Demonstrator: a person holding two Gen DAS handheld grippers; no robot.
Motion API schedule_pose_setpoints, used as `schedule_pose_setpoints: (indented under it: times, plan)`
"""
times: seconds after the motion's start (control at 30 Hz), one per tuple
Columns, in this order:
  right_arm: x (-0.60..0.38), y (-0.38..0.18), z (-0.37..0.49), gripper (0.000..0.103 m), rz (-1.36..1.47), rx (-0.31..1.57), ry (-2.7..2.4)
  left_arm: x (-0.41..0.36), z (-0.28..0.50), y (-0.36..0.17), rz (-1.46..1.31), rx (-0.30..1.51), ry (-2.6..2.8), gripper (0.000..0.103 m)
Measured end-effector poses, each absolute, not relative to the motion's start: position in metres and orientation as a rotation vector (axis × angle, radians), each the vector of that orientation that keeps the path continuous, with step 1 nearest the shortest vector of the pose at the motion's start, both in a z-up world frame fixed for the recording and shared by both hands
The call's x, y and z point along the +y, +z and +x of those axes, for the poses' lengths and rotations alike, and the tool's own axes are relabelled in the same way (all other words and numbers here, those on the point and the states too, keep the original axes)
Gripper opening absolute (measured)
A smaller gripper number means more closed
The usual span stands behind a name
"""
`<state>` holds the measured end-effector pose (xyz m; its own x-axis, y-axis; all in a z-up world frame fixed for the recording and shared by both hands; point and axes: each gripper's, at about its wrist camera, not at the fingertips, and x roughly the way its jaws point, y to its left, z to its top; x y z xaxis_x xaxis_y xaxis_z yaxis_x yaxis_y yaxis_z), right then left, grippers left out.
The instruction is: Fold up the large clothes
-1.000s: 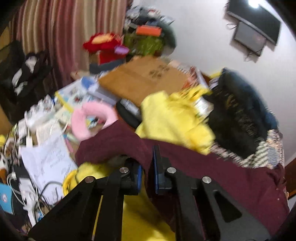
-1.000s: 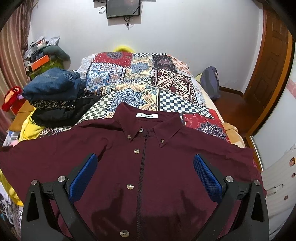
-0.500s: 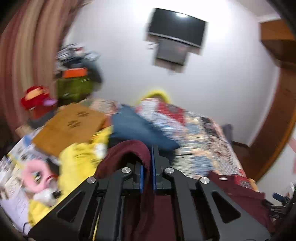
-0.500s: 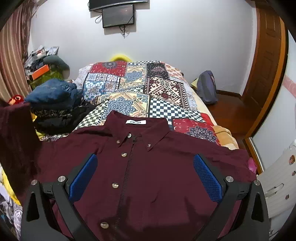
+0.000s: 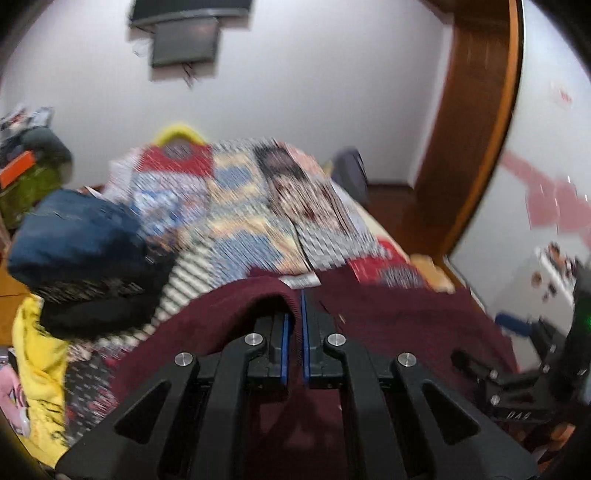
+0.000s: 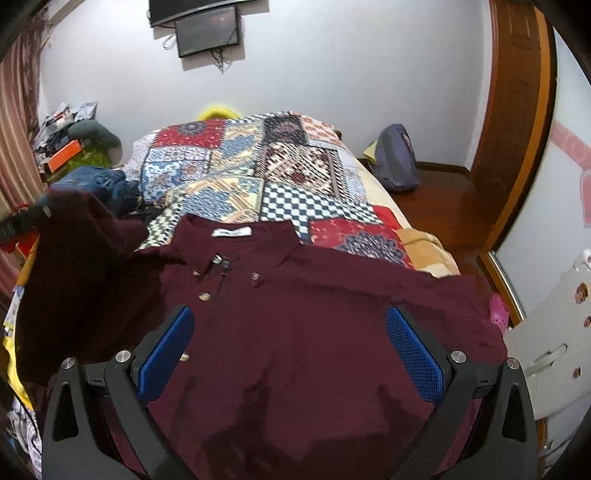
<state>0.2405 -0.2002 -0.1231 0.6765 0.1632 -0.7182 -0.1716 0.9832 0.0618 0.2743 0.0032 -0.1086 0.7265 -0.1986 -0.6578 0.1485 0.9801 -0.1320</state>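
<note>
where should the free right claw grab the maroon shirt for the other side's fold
Probably the sleeve end at the picture's right edge of the maroon shirt, approached from that outer side, low and flat. That side lies spread on the patchwork bedspread, its edge free. The right claw hovers open over the chest; the left claw is shut on the opposite sleeve.

Shirt [image 6: 314, 332] lies flat on the near end of the bed, collar toward the far wall. Quilt [image 6: 258, 177] covers the bed [image 6: 424, 243] behind the shirt. Pile of folded clothes [image 5: 81, 258] at the quilt's left edge. Shirt's left sleeve [image 6: 74, 258] is raised beside the body. Backpack [image 6: 395, 158] on the floor right of the bed. Screen [image 6: 207, 29] on the wall behind.
</note>
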Motion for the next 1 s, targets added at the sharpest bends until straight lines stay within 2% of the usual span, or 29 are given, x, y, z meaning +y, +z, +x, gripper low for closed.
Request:
schedule_pose_setpoints:
  times: [0.23,0.4,0.43,0.47,0.57,0.83,1.0]
  plan:
    - [-0.221,-0.139,0.242,0.103,-0.016,0.855,0.141,-0.049,0.275,-0.172,-0.012,0.932,-0.287,0.005]
    - [-0.225,-0.142,0.24,0.103,-0.05,0.869,0.129,-0.057,0.267,-0.192,0.027,1.033,-0.33,0.014]
    - [-0.224,-0.142,0.239,0.103,-0.062,0.869,0.129,-0.058,0.262,-0.193,0.026,1.051,-0.345,0.021]
    - [-0.223,-0.14,0.238,0.103,-0.073,0.868,0.13,-0.058,0.261,-0.193,0.024,1.058,-0.354,0.03]
    - [-0.217,-0.135,0.236,0.103,-0.101,0.856,0.142,-0.055,0.247,-0.182,0.012,1.046,-0.386,0.043]
    - [-0.181,-0.111,0.232,0.103,-0.172,0.796,0.253,0.011,0.215,-0.12,-0.029,0.867,-0.28,0.057]
    - [-0.136,-0.103,0.234,0.103,-0.247,0.774,0.354,0.089,0.207,-0.101,-0.051,0.797,-0.088,0.059]
